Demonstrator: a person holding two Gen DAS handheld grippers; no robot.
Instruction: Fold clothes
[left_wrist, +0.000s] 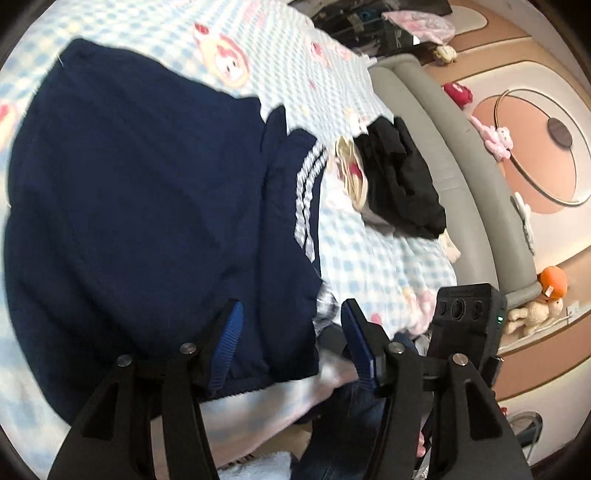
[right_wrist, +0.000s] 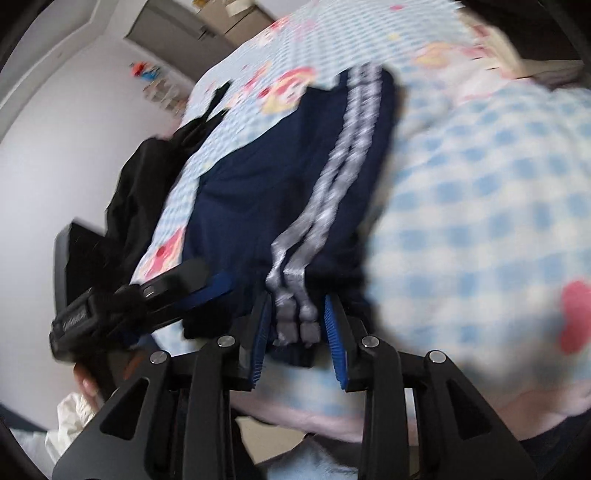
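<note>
Trousers (left_wrist: 147, 192) on bedsheet (left_wrist: 266, 48), clothes pile (left_wrist: 402, 181) right of them, headboard (left_wrist: 461, 177) beyond

Bed cover (left_wrist: 288, 62): blue-and-white check with pink cartoon prints; spreads ahead of the jaws in both views.
Bed frame (left_wrist: 458, 166): grey padded rim, curving to the right of the jaws in the left wrist view.
Headboard wall (left_wrist: 532, 162): beyond the rim, cream and terracotta panels with a round inset and thin ring.
Soft toys: pink one (left_wrist: 496, 142) and red one (left_wrist: 458, 92) on the wall; orange-and-cream one (left_wrist: 543, 299) at the rim's end.
Clutter (left_wrist: 373, 22): dark items and pink cloth, far ahead.
Wall (right_wrist: 62, 122): plain pale, left of the jaws in the right wrist view.
Cabinet (right_wrist: 177, 40): grey-brown, far ahead-left.
Light: soft, even.
</note>
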